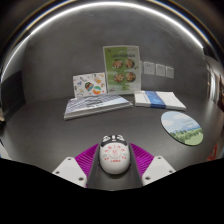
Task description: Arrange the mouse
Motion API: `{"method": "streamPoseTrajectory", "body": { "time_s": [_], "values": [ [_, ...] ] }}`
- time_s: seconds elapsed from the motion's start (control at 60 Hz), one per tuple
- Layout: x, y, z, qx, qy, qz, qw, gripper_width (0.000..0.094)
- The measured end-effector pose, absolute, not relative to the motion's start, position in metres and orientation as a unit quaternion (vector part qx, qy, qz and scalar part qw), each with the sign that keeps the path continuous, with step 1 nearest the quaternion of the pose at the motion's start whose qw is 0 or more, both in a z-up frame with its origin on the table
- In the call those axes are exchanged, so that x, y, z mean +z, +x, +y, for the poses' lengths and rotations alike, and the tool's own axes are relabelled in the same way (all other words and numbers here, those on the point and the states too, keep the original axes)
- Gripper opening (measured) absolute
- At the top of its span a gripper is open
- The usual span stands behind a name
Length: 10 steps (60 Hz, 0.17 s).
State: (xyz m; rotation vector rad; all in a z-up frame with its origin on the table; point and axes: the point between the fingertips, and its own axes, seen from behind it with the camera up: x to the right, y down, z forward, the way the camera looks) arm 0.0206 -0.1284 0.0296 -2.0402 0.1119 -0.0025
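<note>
A white computer mouse with red lettering and a black front sits between my gripper's two fingers. Both magenta pads press against its sides, so the gripper is shut on it. The mouse appears held just above the dark grey table. A round mouse mat with a green and white picture lies on the table ahead of the fingers to the right.
A stack of booklets lies beyond the fingers to the left. A blue and white striped folded item lies to its right. An upright leaflet and a smaller card stand against the back wall.
</note>
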Motion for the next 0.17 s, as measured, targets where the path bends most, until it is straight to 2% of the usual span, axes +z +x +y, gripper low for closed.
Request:
{"method": "streamPoseTrajectory", "body": {
  "time_s": [0.1,0.117,0.133,0.167],
  "values": [
    [0.028,0.048,-0.14,-0.007,-0.858,0.051,0.511,0.0478],
    [0.029,0.052,-0.142,-0.006,-0.858,0.052,0.51,0.0514],
    [0.029,0.056,-0.143,-0.006,-0.859,0.05,0.51,0.046],
    [0.029,0.062,-0.147,-0.004,-0.862,0.039,0.506,0.0436]
  ]
}}
